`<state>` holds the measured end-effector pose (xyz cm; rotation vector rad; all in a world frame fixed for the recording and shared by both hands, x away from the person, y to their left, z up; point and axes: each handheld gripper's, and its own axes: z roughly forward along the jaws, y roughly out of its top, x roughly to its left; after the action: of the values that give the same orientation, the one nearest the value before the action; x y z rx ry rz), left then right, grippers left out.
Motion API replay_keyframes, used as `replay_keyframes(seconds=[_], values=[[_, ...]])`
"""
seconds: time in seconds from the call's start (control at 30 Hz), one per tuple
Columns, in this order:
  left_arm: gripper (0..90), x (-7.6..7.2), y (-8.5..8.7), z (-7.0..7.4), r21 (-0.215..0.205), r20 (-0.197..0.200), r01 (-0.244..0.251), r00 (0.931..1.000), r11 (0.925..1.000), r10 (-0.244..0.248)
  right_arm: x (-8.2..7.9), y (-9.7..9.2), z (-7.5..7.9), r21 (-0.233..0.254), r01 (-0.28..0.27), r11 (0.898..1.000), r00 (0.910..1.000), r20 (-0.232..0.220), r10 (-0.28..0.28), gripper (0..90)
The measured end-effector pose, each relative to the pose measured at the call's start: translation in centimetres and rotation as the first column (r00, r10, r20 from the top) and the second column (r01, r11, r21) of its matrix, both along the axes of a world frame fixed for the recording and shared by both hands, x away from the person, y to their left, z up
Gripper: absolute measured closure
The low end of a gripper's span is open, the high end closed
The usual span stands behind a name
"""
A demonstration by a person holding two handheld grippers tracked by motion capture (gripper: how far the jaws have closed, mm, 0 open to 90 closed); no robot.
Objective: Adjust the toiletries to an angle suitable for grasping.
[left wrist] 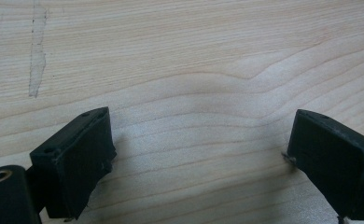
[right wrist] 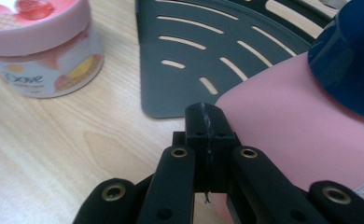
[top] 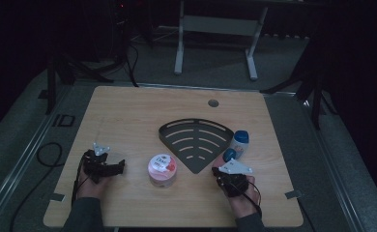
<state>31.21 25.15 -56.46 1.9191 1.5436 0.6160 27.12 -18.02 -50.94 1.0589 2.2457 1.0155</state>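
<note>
Reaching for: the pink plastic bottle with the dark blue cap (right wrist: 287,126), which lies just beside my right tongs (right wrist: 206,116) at the near right edge of the dark grey fan-shaped slotted tray (top: 196,142).
Right tongs: pressed together, pinching nothing.
Left tongs (left wrist: 199,140): spread wide over bare wood of the pale wooden table (top: 128,111), holding nothing.
Done so far: little, I judge; the tray's slats lie bare, and no container is lifted.
Left to do: open the right tongs, grip the pink bottle, then deal with the rest.
Count: one tray; one round pink-lidded cream jar (top: 162,169) near its tip; two bottles, counting the white bottle with a lighter blue cap (top: 239,141); two tongs.
</note>
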Motion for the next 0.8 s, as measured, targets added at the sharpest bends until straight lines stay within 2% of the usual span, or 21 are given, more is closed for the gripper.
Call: replay_keyframes(seconds=[0.2, 0.33, 0.57, 0.8], values=[[6.7, 0.0, 0.0, 0.0, 0.000, 0.000, 0.000, 1.0000, 1.0000, 0.000, 0.6, -0.4, -0.2, -0.004, 0.036, 0.999, 0.9993, 0.002, -0.036, 90.0], [6.7, 0.0, 0.0, 0.0, 0.000, 0.000, 0.000, 1.0000, 1.0000, 0.000, 0.8, -1.0, -0.4, 0.006, 0.047, 0.999, 0.9989, 0.001, -0.047, 90.0], [6.7, 0.0, 0.0, 0.0, 0.000, -0.001, 0.000, 1.0000, 1.0000, 0.000, 1.2, -1.1, -0.9, -0.006, 0.066, 0.998, 0.9978, 0.000, -0.066, 90.0], [6.7, 0.0, 0.0, 0.0, 0.000, 0.000, 0.000, 1.0000, 1.0000, 0.000, 1.4, -1.6, -1.7, -0.007, 0.085, 0.996, 0.9961, -0.022, -0.085, 90.0]])
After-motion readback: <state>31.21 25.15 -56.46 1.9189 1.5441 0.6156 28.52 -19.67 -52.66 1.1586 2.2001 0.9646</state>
